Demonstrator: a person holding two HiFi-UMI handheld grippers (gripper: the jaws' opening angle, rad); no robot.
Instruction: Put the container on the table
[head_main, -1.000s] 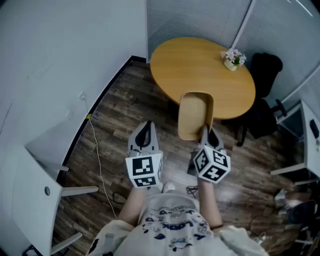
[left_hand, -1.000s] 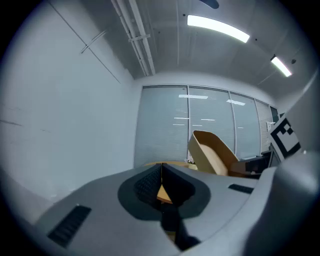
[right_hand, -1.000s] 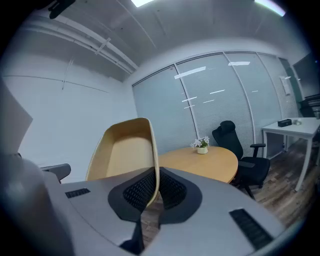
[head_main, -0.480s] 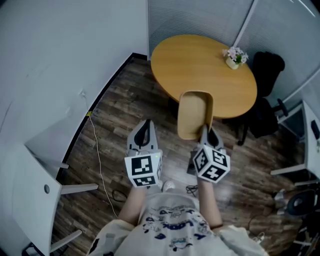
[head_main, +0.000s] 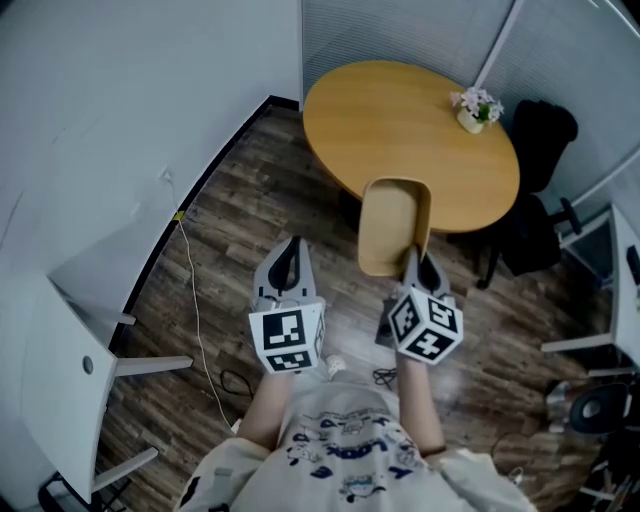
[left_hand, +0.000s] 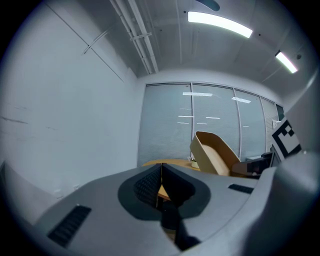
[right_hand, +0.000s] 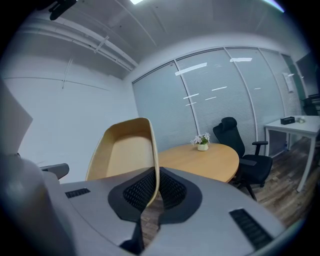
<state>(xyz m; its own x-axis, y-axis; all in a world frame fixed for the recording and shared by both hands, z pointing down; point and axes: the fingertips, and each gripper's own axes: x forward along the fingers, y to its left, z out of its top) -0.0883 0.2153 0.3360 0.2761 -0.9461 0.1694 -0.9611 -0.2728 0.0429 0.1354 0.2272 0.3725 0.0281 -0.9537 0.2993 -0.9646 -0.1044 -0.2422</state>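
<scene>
A tan open container hangs in the air in front of the person, its far end over the near edge of the round wooden table. My right gripper is shut on its right wall. In the right gripper view that thin wall runs between the jaws of the right gripper. My left gripper is beside it on the left, jaws together with nothing between them. In the left gripper view, the left gripper points toward the table, with the container to the right.
A small pot of flowers stands on the table's far right part. A black office chair is beside the table on the right. White desks stand at the left and right. A cable lies on the wood floor.
The table has drifted slightly farther in the head view and the container's far end reaches a little more over its edge. Both grippers keep their hold and spacing.
</scene>
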